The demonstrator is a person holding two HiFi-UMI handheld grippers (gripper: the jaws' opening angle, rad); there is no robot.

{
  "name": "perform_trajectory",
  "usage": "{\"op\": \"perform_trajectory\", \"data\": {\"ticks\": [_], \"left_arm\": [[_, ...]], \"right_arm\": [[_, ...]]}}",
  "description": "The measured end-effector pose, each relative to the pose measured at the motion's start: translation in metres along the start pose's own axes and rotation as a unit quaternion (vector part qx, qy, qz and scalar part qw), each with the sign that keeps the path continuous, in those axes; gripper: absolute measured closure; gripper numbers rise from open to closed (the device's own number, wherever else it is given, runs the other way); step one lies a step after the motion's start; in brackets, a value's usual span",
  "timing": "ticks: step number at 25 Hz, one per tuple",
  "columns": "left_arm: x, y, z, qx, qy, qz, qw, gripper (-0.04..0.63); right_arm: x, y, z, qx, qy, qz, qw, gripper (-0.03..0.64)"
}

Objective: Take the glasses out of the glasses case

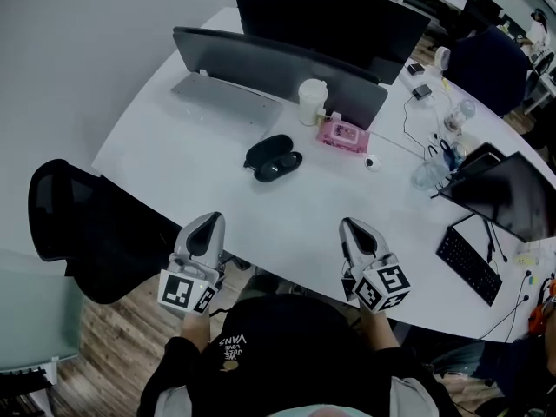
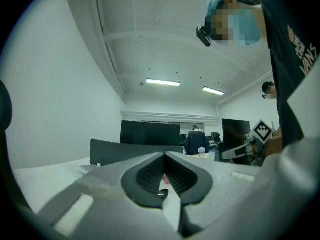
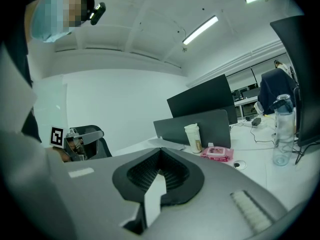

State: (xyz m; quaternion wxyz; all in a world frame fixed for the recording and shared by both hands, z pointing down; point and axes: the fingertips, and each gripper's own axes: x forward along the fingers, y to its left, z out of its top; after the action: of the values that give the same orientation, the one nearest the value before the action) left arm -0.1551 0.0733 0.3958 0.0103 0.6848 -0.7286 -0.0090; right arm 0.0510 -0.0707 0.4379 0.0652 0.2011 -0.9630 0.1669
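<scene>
A black glasses case (image 1: 272,157) lies open on the white table (image 1: 200,159), its two shells side by side; I cannot tell what is inside. My left gripper (image 1: 208,221) is held at the table's near edge, well short of the case, with its jaws together and nothing in them. My right gripper (image 1: 352,225) hovers over the near edge further right, also shut and empty. In the left gripper view the left gripper (image 2: 165,154) shows closed jaws, and the right gripper view shows the right gripper (image 3: 161,150) the same way.
Behind the case stand a grey panel (image 1: 261,63), a paper cup (image 1: 312,101) and a pink tissue pack (image 1: 342,134). A water bottle (image 1: 432,170), cables, a laptop and a keyboard (image 1: 469,264) fill the right. A black chair (image 1: 87,224) sits at the left.
</scene>
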Motion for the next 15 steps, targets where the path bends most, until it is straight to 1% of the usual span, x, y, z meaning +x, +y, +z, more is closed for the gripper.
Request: {"op": "perform_trajectory", "data": {"ticks": [6, 15], "left_arm": [[0.023, 0.021, -0.003, -0.003, 0.003, -0.025, 0.9997, 0.594], [0.06, 0.043, -0.003, 0.002, 0.008, -0.07, 0.9975, 0.594]], "right_arm": [[0.018, -0.002, 0.005, 0.004, -0.007, -0.023, 1.0, 0.618], [0.032, -0.007, 0.01, 0.012, -0.02, -0.064, 0.998, 0.617]]}}
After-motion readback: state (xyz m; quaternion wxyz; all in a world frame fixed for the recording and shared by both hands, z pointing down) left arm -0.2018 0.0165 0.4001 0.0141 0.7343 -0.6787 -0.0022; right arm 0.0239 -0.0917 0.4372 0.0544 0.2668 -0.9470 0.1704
